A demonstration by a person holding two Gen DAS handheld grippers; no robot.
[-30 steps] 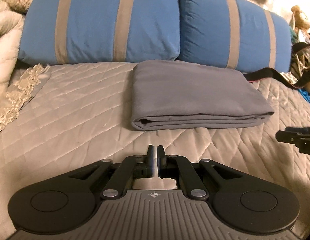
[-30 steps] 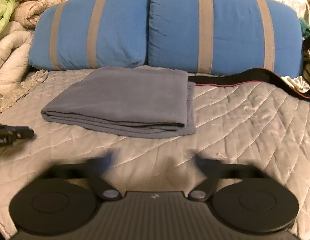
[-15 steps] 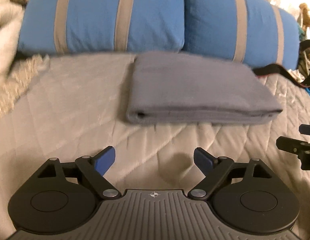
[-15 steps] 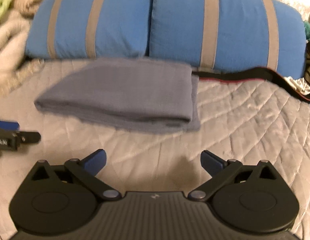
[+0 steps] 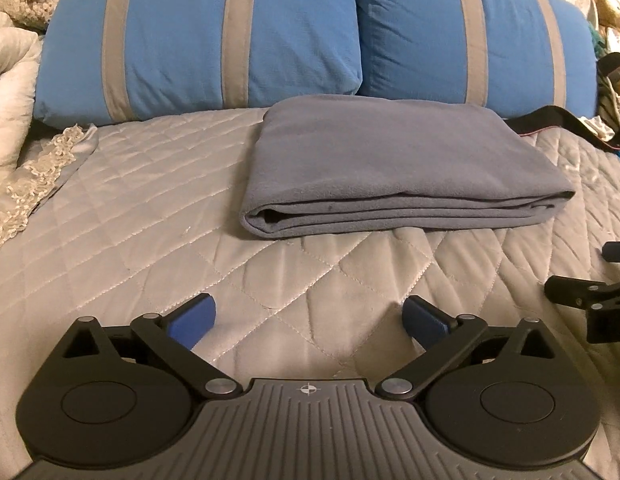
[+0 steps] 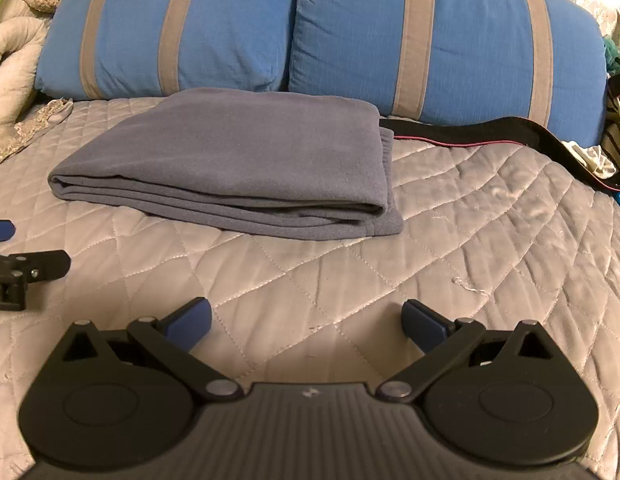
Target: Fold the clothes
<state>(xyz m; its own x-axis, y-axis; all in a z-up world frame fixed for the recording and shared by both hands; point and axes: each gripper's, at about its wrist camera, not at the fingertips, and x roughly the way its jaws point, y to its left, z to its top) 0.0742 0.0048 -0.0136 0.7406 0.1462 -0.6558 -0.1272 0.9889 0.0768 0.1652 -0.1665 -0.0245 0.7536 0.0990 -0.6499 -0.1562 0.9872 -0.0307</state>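
Grey fleece garment (image 5: pixel 374 168), folded against the pillows (image 5: pixel 310 32), looks soft, light and floppy, best pinched at its layered near edge; both grippers (image 5: pixel 308 320) (image 6: pixel 306 320) hover apart, empty.

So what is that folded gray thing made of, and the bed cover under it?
The folded gray garment looks like soft fleece or brushed knit: matte, slightly fuzzy, with thick rounded fold edges. The bed cover looks like quilted satin-like fabric, probably synthetic: it shines under the light and has stitched diamond lines. Neither can be told for sure from looks alone.
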